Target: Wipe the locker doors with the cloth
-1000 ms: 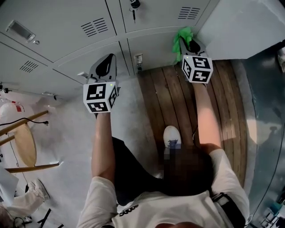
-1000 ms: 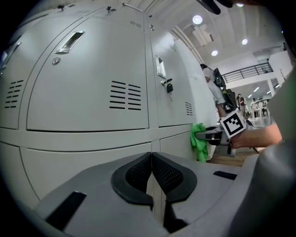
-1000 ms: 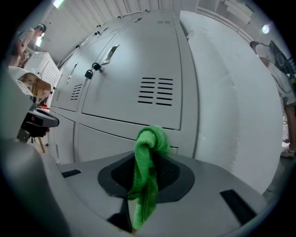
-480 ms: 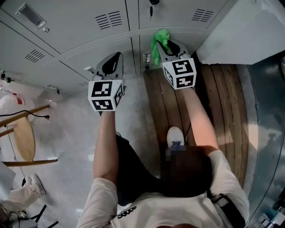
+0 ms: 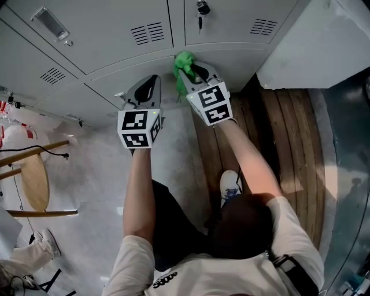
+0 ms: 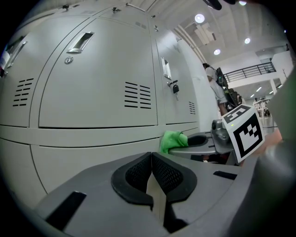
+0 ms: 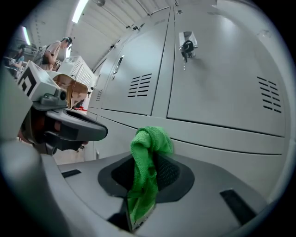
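Note:
Grey locker doors (image 5: 115,34) (image 6: 92,88) (image 7: 222,88) fill the far side of every view. My right gripper (image 5: 186,68) (image 7: 147,159) is shut on a green cloth (image 5: 183,62) (image 7: 147,152) (image 6: 172,140), and the cloth is pressed against a bottom-row door near the seam between two doors. My left gripper (image 5: 151,85) (image 6: 151,169) is shut with nothing between its jaws. It hangs just left of the right gripper, close to the lower locker door and pointing at it.
A key hangs in a lock (image 5: 202,8) (image 7: 187,46) on the door above the cloth. A wooden floor strip (image 5: 289,144) lies on the right, grey floor (image 5: 92,173) on the left with a wooden stool (image 5: 32,182). People stand in the background (image 6: 213,83).
My right gripper has slid the green cloth leftward along the bottom locker row, from beside the white wall to the door seam. The left gripper has hardly moved.

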Demonstrator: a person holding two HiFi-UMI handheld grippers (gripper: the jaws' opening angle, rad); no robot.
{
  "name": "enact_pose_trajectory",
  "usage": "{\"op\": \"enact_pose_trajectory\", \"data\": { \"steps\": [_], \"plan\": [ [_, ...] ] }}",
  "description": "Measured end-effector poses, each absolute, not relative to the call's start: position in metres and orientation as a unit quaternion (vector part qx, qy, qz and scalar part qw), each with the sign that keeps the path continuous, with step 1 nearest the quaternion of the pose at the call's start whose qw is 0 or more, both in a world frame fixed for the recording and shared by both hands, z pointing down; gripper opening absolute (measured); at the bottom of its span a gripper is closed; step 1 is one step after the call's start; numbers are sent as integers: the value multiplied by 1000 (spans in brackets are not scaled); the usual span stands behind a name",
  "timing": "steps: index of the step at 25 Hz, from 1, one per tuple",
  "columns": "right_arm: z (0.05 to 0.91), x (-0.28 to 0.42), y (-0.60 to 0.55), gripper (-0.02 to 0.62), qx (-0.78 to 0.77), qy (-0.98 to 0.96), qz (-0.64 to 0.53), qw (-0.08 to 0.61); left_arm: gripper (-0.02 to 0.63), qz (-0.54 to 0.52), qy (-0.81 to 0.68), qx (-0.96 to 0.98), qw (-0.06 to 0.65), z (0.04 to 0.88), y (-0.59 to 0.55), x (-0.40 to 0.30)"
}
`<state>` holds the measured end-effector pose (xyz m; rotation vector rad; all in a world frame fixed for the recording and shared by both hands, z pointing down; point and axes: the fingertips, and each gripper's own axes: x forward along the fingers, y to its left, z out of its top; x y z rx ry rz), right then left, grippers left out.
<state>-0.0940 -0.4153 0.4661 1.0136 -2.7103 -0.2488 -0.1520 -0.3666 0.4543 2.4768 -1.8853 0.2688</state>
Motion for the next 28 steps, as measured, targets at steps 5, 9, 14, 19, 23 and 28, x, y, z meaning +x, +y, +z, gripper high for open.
{"op": "enact_pose_trajectory", "data": {
  "steps": [5, 9, 14, 19, 23, 28],
  "plan": [
    [471, -62, -426, 83, 380, -914, -77, 118, 18, 74, -602, 795, 16, 457, -371, -147],
    [484, -13, -446, 83, 430, -889, -72, 138, 18, 71, -592, 803, 12, 458, -376, -132],
    [504, 48, -471, 83, 481, -857, -72, 172, 18, 71, -581, 811, 13, 464, -381, -116],
    [517, 94, -489, 83, 513, -835, -61, 190, 18, 69, -580, 811, 17, 467, -382, -113],
    [530, 134, -503, 83, 554, -809, -27, 193, 18, 70, -581, 810, 17, 468, -380, -115],
    [546, 158, -511, 83, 582, -791, 3, 189, 18, 77, -580, 811, 19, 470, -377, -115]
  ]
}}
